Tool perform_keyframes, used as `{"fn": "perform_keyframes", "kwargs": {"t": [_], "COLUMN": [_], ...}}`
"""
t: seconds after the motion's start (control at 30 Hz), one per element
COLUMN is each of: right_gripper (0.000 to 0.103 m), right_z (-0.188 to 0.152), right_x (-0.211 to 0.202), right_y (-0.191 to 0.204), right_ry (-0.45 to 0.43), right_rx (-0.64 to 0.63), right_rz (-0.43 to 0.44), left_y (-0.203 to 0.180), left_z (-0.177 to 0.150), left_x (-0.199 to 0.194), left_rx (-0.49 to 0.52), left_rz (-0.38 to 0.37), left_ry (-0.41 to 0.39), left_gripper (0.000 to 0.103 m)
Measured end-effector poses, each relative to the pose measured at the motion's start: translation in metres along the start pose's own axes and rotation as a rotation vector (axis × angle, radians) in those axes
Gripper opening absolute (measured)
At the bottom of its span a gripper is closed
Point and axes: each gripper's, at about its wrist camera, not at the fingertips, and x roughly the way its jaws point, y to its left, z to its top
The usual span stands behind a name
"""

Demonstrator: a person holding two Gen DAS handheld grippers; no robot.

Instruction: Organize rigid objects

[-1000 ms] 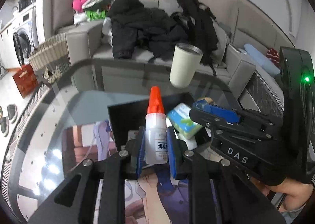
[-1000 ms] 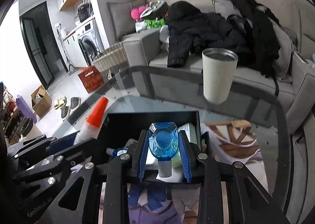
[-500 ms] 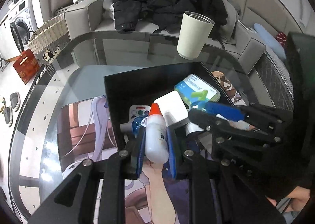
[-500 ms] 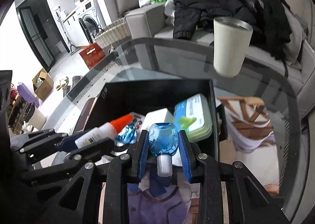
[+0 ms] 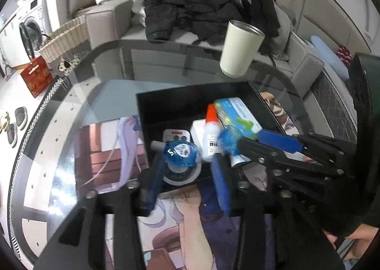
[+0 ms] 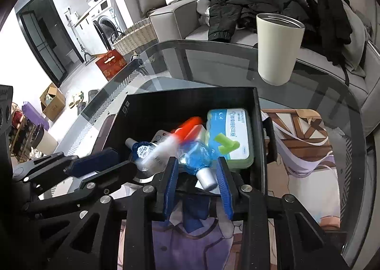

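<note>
A black open box (image 5: pixel 190 94) (image 6: pixel 190 103) stands on the glass table. Inside it lie a green-and-blue case (image 5: pixel 237 115) (image 6: pixel 229 137), a white orange-capped glue bottle (image 5: pixel 210 134) (image 6: pixel 175 137), two blue faceted bottles (image 5: pixel 180 152) (image 6: pixel 196 159) and a white remote (image 5: pixel 175 135). My left gripper (image 5: pixel 187 175) is open at the box's near edge; the glue bottle lies free beyond it. My right gripper (image 6: pixel 197 179) is open, with one blue bottle loose between its fingers, over the box.
A cream tumbler (image 5: pixel 239 51) (image 6: pixel 277 49) stands on the table beyond the box. An illustrated mat (image 5: pixel 106 151) (image 6: pixel 304 151) lies under the glass top. A grey sofa with black clothes (image 5: pixel 201 8) runs behind; a wicker basket (image 5: pixel 64 39) stands at its left.
Both grippers have opened over the box. The glue bottle has left the left gripper and dropped into the box; the blue bottle has come loose from the right gripper's fingers.
</note>
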Motion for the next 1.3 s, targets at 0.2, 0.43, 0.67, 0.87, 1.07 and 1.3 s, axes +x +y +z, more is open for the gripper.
{"fn": "perform_keyframes", "kwargs": {"t": [0.2,0.43,0.67,0.87,1.07,1.3], "right_gripper": [0.045,0.049,0.056,0.080,0.087,0.098], "right_z": [-0.006,-0.013,-0.032,-0.065,-0.108,-0.156], "right_x": [-0.016,-0.031,-0.050,-0.086,-0.123,-0.138], "right_y": [-0.002,-0.004,-0.003,0.002,0.009,0.013], "right_ry": [-0.022,-0.022,-0.050,-0.214,-0.454,-0.651], "right_rx": [0.012,0.018,0.013,-0.009,-0.067,-0.152], "right_rz": [0.014,0.029,0.047,0.041,-0.029,-0.089], "left_y": [-0.001,-0.006,-0.010,-0.021,-0.023,-0.026], "left_z": [-0.001,-0.005,-0.022,-0.049,-0.082,-0.134], "left_x": [-0.010,-0.021,-0.048,-0.080,-0.113,-0.124], "left_rx": [-0.005,-0.007,-0.017,0.038,0.052,-0.026], "left_rz": [-0.016,0.002,0.043,0.120,0.159,0.331], "left_ry": [-0.027,-0.049,-0.153,-0.334,-0.560,-0.730], "left_gripper": [0.048,0.054,0.058,0.066,0.079,0.103]}}
